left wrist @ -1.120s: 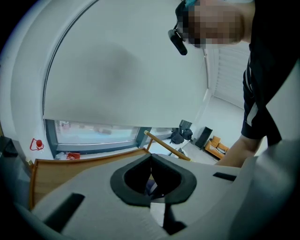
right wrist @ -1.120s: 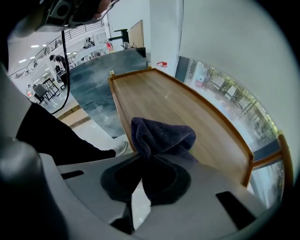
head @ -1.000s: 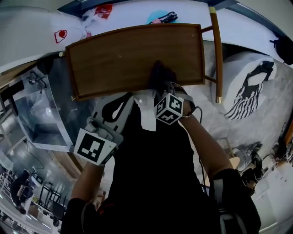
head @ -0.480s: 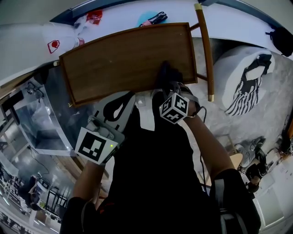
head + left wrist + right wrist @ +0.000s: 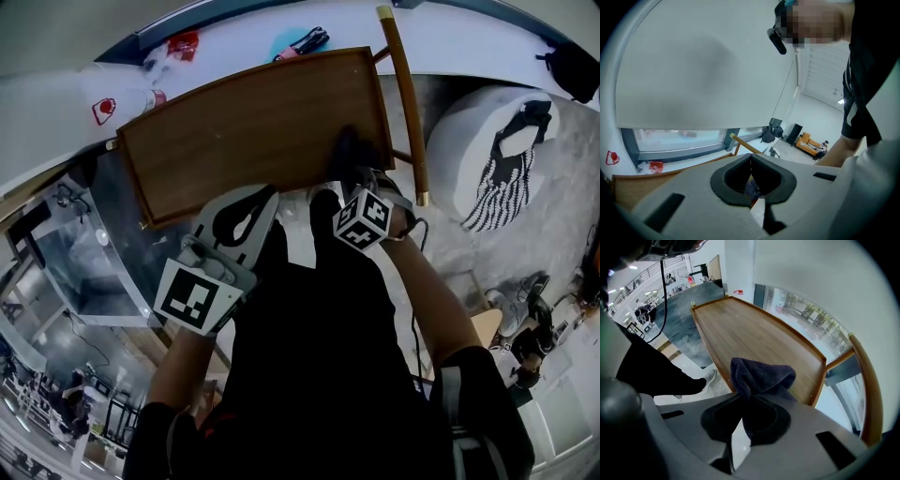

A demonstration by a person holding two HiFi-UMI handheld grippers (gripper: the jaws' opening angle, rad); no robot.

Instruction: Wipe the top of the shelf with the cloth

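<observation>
Wooden shelf top (image 5: 253, 122) is stretching ahead of the right gripper (image 5: 750, 401), whose jaws are clamping the cloth (image 5: 761, 376) just beyond their tips; left gripper (image 5: 751, 159) is idling closed, empty; bunched fabric risks snagging the raised rim (image 5: 820, 380), slipping free.

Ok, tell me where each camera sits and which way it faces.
Head view: on the head, facing steeply down at the shelf top; forearms, left gripper, right gripper show.
Left gripper view: rides that gripper, facing wall and window past shut jaws; an arm shows.
Right gripper view: rides that gripper, facing along the shelf top; jaws clamp the cloth.
Shared: head and right gripper views both show cloth and shelf top.
</observation>
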